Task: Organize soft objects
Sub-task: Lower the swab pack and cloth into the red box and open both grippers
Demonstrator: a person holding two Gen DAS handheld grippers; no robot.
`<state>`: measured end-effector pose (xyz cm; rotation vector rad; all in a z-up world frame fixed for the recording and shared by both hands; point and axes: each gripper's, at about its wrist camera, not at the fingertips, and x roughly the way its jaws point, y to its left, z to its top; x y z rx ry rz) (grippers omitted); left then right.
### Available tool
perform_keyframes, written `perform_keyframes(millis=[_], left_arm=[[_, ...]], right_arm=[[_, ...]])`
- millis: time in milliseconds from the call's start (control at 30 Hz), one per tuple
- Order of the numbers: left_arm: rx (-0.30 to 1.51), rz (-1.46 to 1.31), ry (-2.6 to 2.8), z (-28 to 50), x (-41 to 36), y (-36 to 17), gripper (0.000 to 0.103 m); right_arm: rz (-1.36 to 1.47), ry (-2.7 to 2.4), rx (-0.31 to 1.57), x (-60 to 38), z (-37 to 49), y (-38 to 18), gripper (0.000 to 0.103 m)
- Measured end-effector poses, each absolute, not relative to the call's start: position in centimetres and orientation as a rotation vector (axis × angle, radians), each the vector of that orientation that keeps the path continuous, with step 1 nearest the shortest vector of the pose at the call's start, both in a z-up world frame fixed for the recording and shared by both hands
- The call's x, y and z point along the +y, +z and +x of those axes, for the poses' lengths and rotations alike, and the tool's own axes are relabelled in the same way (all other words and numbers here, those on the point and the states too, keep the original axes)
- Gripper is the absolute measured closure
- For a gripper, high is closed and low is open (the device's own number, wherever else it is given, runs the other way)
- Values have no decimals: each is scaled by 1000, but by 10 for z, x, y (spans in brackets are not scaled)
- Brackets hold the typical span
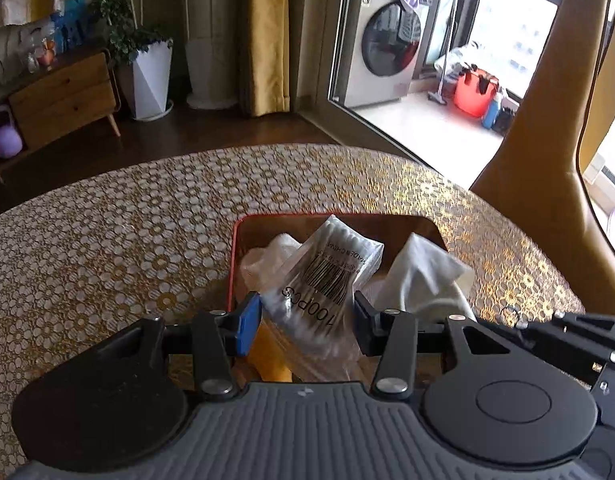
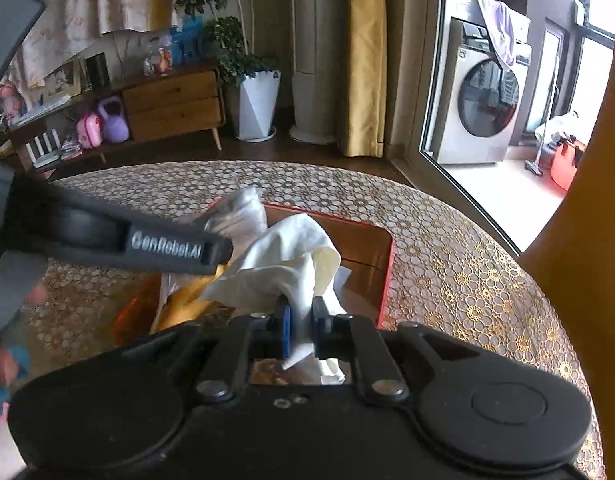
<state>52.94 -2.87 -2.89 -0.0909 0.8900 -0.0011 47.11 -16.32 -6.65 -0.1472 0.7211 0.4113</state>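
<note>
A red-rimmed box point(image 1: 232, 264) stands on the lace-covered table point(image 1: 107, 240). My left gripper point(image 1: 307, 314) hovers over it, shut on a clear bag of cotton swabs point(image 1: 327, 272) with a barcode label. A white cloth point(image 1: 267, 256) lies inside the box behind the bag. In the right wrist view my right gripper point(image 2: 301, 320) is shut on a crumpled white tissue point(image 2: 283, 256), held over the same box point(image 2: 387, 272). The left gripper's grey body point(image 2: 167, 246) crosses from the left with the swab bag point(image 2: 239, 208) at its tip. Something yellow point(image 2: 187, 300) lies in the box, partly hidden.
A tan chair back point(image 1: 547, 160) rises at the table's right edge. The round table edge curves just beyond the box. Behind it are dark floor, a wooden cabinet point(image 2: 171, 104), a white planter point(image 2: 255, 108) and a glass door to a washing machine point(image 2: 483, 112).
</note>
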Motion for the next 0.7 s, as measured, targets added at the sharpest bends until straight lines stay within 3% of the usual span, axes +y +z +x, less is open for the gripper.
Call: perform_keyframes(millis=[433, 700], left_arm=[[958, -27, -35, 541, -47, -51, 55], [941, -3, -40, 538, -50, -54, 33]], right_arm=[[-166, 411, 758, -162, 477, -82, 83], [-163, 434, 758, -164, 478, -85, 68]])
